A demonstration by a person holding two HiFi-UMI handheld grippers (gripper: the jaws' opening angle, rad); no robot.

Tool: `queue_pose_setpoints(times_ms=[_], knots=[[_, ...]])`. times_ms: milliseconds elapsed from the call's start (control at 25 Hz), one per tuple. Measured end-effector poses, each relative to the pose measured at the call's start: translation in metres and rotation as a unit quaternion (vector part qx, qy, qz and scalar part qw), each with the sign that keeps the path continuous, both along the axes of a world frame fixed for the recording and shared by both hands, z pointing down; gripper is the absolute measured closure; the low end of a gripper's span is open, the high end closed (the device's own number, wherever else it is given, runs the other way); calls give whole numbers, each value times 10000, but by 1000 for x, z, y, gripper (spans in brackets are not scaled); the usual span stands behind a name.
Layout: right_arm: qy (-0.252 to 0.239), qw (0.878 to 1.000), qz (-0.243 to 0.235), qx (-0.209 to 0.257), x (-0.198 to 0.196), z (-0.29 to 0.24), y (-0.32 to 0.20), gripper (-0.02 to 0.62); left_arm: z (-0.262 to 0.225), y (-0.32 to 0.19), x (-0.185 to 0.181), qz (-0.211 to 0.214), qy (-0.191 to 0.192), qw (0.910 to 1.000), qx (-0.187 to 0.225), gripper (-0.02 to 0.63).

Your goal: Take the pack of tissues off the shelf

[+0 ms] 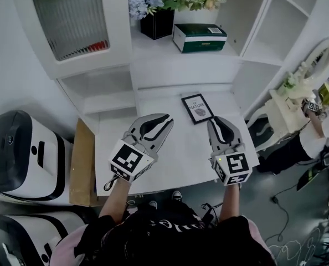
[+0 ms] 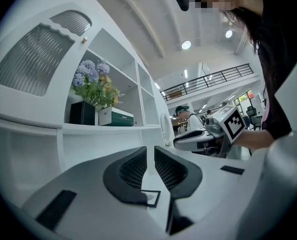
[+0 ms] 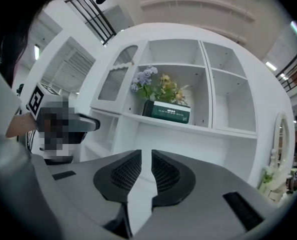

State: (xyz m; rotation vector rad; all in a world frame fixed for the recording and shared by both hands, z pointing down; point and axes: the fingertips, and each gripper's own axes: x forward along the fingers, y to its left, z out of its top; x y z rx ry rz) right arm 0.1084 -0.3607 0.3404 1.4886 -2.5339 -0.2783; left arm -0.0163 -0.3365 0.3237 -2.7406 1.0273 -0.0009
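Observation:
The pack of tissues [image 1: 199, 37], a green and white box, lies on the white shelf [image 1: 175, 54] beside a black vase of flowers [image 1: 157, 22]. It also shows in the left gripper view [image 2: 116, 118] and the right gripper view [image 3: 171, 112], far ahead of the jaws. My left gripper [image 1: 165, 119] hovers over the white table [image 1: 175, 159], shut and empty. My right gripper [image 1: 213, 122] hovers beside it, also shut and empty. Both are well short of the shelf.
A small framed picture [image 1: 197, 108] lies on the table between the gripper tips. A cabinet door [image 1: 70, 21] stands at the shelf's left, open compartments [image 1: 281, 26] at its right. White machines [image 1: 20, 154] stand at the left; a person [image 1: 303, 143] is at the right.

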Motion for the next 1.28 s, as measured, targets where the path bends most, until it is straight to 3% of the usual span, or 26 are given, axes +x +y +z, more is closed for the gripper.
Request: queue_pose_setpoints(times_ms=[400,480,800,960,1280], knots=[[202,9958,-717,540,33,-55,-74,518,-47,-69,21,-625,-101,9975,306,561],[143,9949,-816,568,42,-67,-92,488,-64,-84,24,-764,-88,9962,416,554],[-272,9892,-1248,724,56,-117,-155,415,-111,-139,26,-1297,-445,9893,501,400],[-478,9870,-1414,588,50,-134,-184,382,-114,-166,25,-1484,-690,9860,301,391],[-387,9860,-1567,408,33,-149,-221,373,-118,-192,24,-1506,-208,9880,-287,388]])
